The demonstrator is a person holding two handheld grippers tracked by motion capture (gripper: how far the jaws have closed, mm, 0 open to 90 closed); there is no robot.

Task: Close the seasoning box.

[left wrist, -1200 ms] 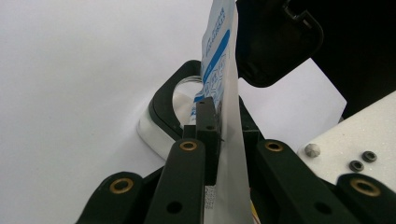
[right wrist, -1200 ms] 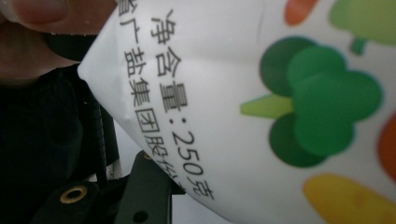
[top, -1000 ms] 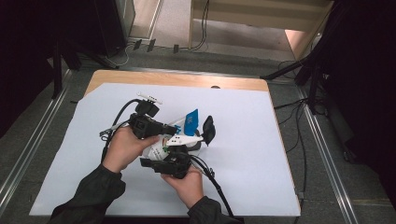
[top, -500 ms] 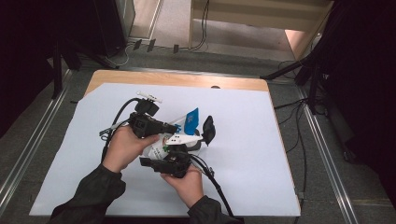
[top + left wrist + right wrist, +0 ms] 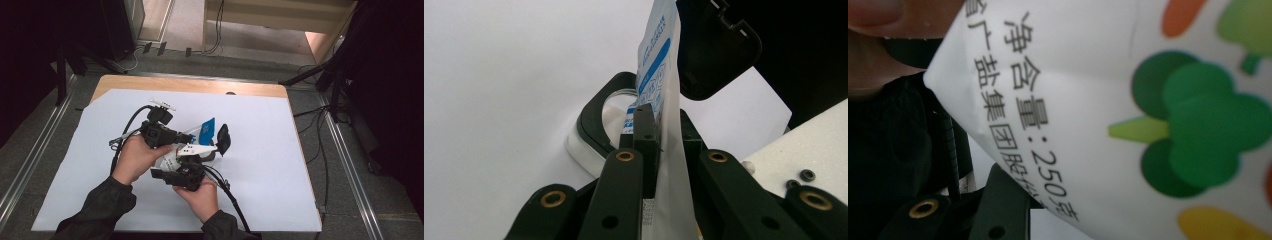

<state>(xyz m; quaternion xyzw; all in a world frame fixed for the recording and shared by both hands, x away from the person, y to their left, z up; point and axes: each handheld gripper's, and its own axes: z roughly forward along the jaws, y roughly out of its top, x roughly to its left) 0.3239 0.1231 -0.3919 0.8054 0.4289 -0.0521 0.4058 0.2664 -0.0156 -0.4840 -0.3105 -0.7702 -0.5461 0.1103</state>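
A white pouch (image 5: pixel 206 129) with a blue top and printed vegetables (image 5: pixel 1198 145) is held above the middle of the table. My left gripper (image 5: pixel 191 137) is shut on the pouch's thin upper edge (image 5: pixel 659 75), with the jaws (image 5: pixel 646 115) closed flat on it. Below the pouch sits a white container with a black rim (image 5: pixel 591 117); its black lid (image 5: pixel 223 139) stands open behind it. My right gripper (image 5: pixel 186 170) comes from the near side and grips the pouch's lower body. One of its fingers (image 5: pixel 998 205) shows under the pouch, and the other is hidden.
A white sheet (image 5: pixel 270 170) covers the table, with a wooden edge (image 5: pixel 190 85) at the far side. Metal rails run along both sides on the floor. Cables trail from both grippers toward the near edge.
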